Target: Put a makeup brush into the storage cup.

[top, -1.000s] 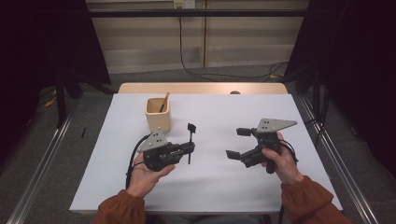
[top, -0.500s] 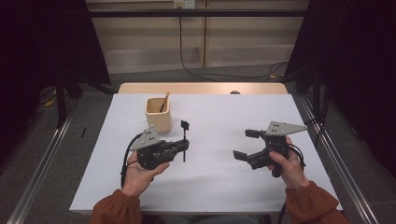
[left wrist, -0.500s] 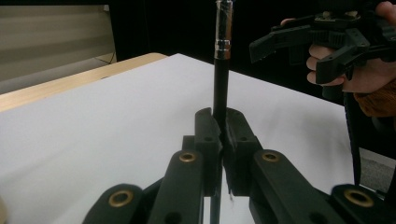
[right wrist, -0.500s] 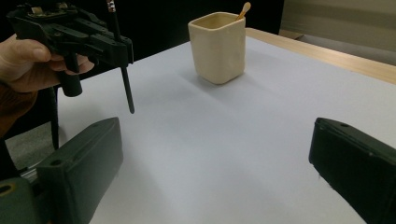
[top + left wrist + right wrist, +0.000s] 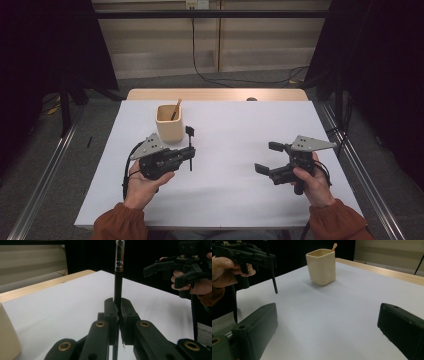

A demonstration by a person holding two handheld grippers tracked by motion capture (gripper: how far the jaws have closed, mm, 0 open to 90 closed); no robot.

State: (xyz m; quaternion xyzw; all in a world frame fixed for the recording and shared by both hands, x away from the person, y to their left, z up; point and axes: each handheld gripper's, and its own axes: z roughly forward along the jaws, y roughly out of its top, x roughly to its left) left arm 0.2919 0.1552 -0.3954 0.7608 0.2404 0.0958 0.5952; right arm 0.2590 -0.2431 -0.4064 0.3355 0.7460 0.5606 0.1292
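Note:
My left gripper [image 5: 189,152] is shut on a thin black stick [image 5: 190,145] and holds it upright just right of a cream cup [image 5: 169,124]. In the left gripper view the stick [image 5: 118,282] rises from between the closed jaws of the left gripper [image 5: 118,307], with a silver band near its top. A wooden stick [image 5: 176,108] leans inside the cup. My right gripper [image 5: 269,157] is open and holds nothing, low over the right half of the table. In the right gripper view, the right gripper [image 5: 328,315] faces the cup [image 5: 321,266] and the black stick [image 5: 273,281].
A white sheet covers the table [image 5: 235,125], with a wooden strip [image 5: 215,94] bare along the far edge. A small dark object [image 5: 251,99] lies on that strip. Metal rails [image 5: 360,165] run along the floor on both sides. Black curtains hang left and right.
My right gripper has drifted to the right. The black stick in my left gripper has shifted a little left, closer to the cup.

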